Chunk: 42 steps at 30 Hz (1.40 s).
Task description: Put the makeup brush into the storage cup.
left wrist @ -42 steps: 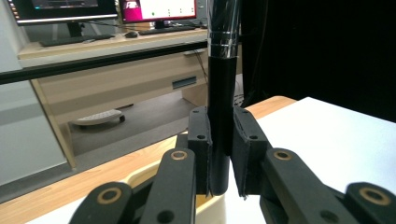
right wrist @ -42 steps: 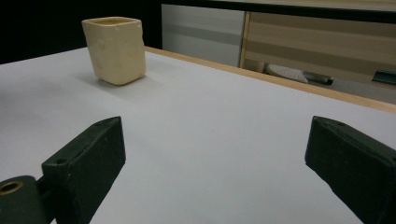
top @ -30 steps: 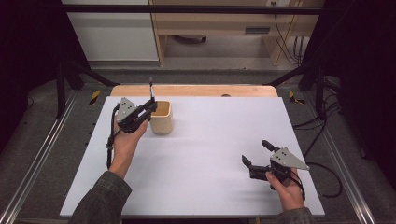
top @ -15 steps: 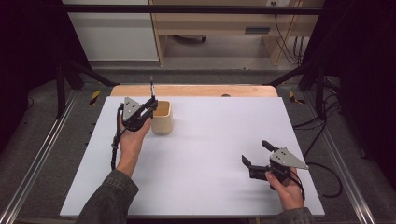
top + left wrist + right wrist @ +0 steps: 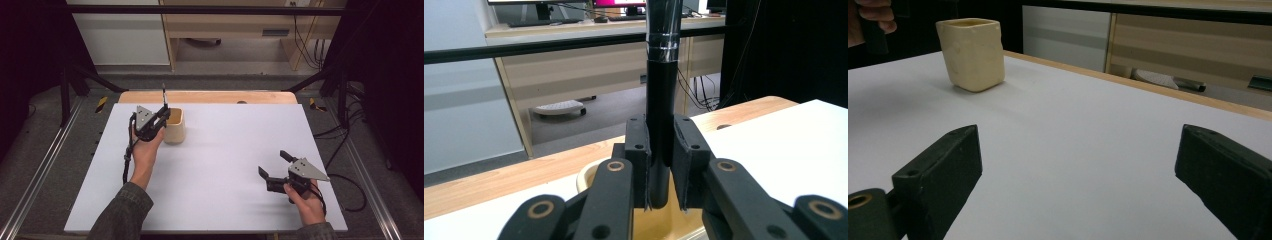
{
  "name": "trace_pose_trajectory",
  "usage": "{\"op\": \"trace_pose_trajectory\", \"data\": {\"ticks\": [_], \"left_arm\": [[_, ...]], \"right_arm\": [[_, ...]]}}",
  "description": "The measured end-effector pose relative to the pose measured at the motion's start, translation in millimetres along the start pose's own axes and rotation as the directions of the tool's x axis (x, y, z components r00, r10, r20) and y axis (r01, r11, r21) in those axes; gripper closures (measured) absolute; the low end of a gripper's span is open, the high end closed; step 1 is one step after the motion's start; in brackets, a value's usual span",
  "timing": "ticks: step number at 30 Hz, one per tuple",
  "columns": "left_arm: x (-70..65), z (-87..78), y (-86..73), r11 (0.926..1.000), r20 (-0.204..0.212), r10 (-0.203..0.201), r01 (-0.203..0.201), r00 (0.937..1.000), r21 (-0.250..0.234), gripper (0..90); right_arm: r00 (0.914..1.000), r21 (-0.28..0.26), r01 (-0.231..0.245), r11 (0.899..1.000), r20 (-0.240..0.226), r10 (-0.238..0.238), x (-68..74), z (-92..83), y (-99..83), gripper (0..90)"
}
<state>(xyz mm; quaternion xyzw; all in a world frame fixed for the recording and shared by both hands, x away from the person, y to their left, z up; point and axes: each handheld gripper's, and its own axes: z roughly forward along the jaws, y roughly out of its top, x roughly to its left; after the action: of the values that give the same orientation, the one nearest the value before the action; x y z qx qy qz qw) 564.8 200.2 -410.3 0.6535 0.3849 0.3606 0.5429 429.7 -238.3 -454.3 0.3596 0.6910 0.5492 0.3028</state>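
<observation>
My left gripper (image 5: 162, 114) is shut on a black stick with a silver band (image 5: 163, 93), held upright at the table's back left. In the left gripper view the stick (image 5: 663, 75) rises between the pads (image 5: 638, 150), and its lower end hangs over the opening of a cream cup (image 5: 589, 172). The cup (image 5: 175, 125) stands on the white table (image 5: 225, 150), just right of that gripper. My right gripper (image 5: 272, 167) rests low at the front right, open, with nothing between its fingers. The right gripper view shows its wide-apart jaws (image 5: 1078, 175) and the cup (image 5: 972, 54) far off.
A wooden strip (image 5: 210, 96) runs along the table's far edge, with a small hole in it. Metal frame rails (image 5: 40, 170) flank the table. Cables (image 5: 345, 180) trail off the right side. Cabinets stand beyond the far edge.
My left hand has shifted slightly right, toward the cup, still holding the stick upright. The right hand has not moved.
</observation>
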Motion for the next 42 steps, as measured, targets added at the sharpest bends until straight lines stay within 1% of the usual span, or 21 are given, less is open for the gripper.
{"op": "trace_pose_trajectory", "data": {"ticks": [4,6,10,17,24,32,33,42], "left_arm": [[0.6,0.5,-2.1,0.9999,-0.002,-0.010,0.010,0.9999,0.000,78.9],[1.2,1.0,-3.4,1.0000,-0.007,-0.003,0.003,1.0000,0.005,78.9],[1.9,0.9,-6.0,0.9999,-0.010,-0.013,0.013,0.9999,0.004,78.9],[1.2,1.0,-10.1,0.9999,-0.010,-0.011,0.011,0.9999,0.011,78.9],[1.5,0.4,-11.0,0.9999,-0.010,-0.012,0.012,0.9999,0.011,78.9],[1.3,-1.2,-15.2,0.9997,-0.016,-0.019,0.020,0.9997,0.015,78.9],[1.5,-1.3,-15.7,0.9997,-0.016,-0.015,0.016,0.9998,0.018,78.9],[1.3,-1.2,-19.2,0.9995,-0.019,-0.023,0.023,0.9996,0.020,78.8]], "right_arm": [[1.0000,0.000,0.000,1.000,0.002,0.000,-0.4,-0.4,0.1,5.3],[1.0000,0.002,-0.004,1.000,0.007,0.004,-0.8,-0.5,0.1,5.3],[1.0000,0.001,-0.005,1.000,0.007,0.005,-0.8,-0.6,0.1,5.3],[0.9999,0.002,-0.004,1.000,0.009,0.004,-0.8,-0.5,0.0,5.3],[1.0000,0.003,-0.002,1.000,0.009,0.002,-1.1,-0.5,-0.2,5.3],[1.0000,0.002,0.000,1.000,0.007,0.000,-0.8,-0.4,-0.2,5.3],[1.0000,0.002,0.001,1.000,0.007,-0.001,-0.9,-0.3,-0.3,5.3],[1.0000,0.000,-0.005,1.000,0.005,0.005,-0.6,-0.3,-0.2,5.3]]}}
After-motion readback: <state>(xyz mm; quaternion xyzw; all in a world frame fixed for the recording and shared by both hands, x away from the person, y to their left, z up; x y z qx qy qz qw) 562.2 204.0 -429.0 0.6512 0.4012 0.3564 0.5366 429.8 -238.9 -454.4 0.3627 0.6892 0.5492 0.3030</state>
